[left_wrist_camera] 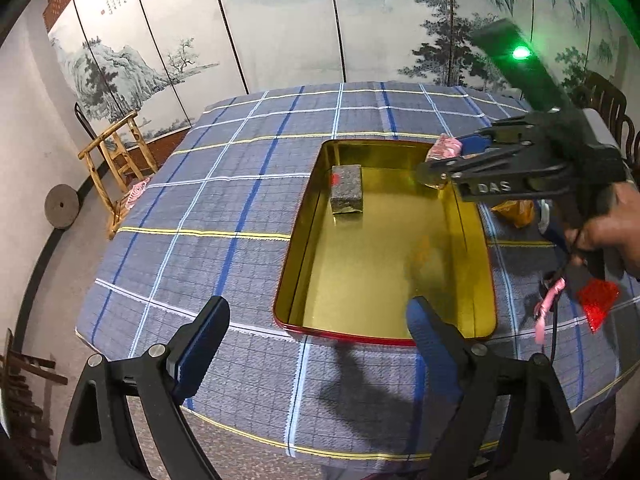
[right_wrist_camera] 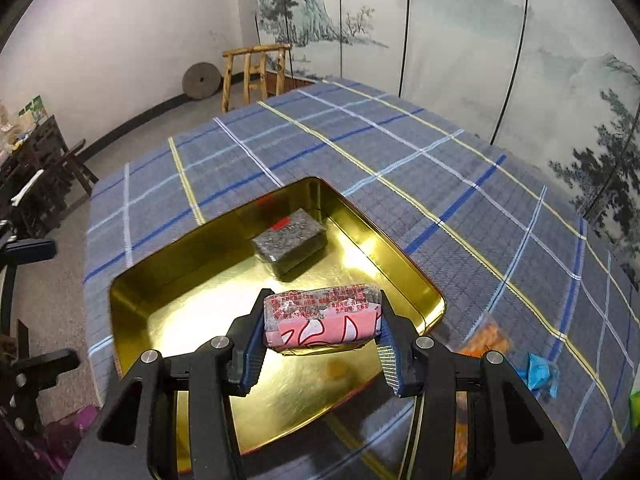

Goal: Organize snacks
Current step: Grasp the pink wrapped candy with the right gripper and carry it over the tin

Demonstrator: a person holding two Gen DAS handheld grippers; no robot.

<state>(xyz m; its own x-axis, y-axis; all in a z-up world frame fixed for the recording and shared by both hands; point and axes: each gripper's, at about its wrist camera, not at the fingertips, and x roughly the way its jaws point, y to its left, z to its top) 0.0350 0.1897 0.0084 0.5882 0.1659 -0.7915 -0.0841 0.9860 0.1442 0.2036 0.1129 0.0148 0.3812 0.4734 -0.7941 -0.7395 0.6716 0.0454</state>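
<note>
Riding between the pads of the right gripper (right_wrist_camera: 322, 330), a pink-wrapped snack block (right_wrist_camera: 322, 320) hangs low in the centre of the right wrist view, over the near part of the open gold tin (right_wrist_camera: 132, 292). The jaws are closed on its two short ends, with its long side across the frame. The wrapper looks like thin glossy film over a firm, brick-shaped filling, so I judge it light and fairly stiff but slick; an end-to-end hold as here seems sound, provided the pads bear on the solid body and not the loose folded wrapper flaps.

Behind it, toward the tin's far corner, a dark grey wrapped block (right_wrist_camera: 290, 244) of similar shape lies flat on the tin floor, well apart from the held one.

From the left wrist view, the left gripper (left_wrist_camera: 316, 340) sits at the bottom of the frame with its jaws wide and nothing between them, just beside the tin's near rim.

Around the tin lies the blue plaid tablecloth (right_wrist_camera: 360, 148). Loose snacks wait at the lower right: an orange packet (right_wrist_camera: 484, 340) and a blue-wrapped sweet (right_wrist_camera: 540, 372).
</note>
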